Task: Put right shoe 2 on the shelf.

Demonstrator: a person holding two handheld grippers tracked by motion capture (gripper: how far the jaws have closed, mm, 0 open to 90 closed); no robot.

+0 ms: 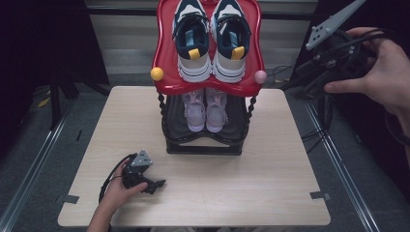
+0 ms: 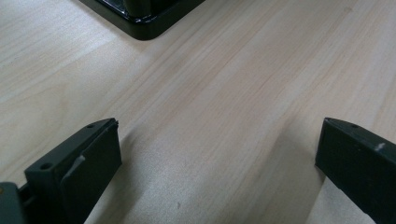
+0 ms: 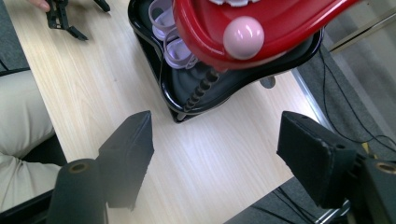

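My left gripper (image 1: 157, 183) sits low on the bench (image 1: 270, 193) at the lower left of the high view, its jaws spread wide with nothing between them but bare wood. My right gripper (image 3: 215, 154) is held up off the bench at the upper right of the high view, jaws also wide apart and empty. Nearest them is the shoe rack (image 1: 208, 82) at the top centre: a red upper tray carrying navy and white sneakers (image 1: 212, 38), a black lower tray with a pink pair (image 1: 206, 108). The red tray hides the pink pair's heels, and the sneakers' far ends are cut off at the frame's top edge.
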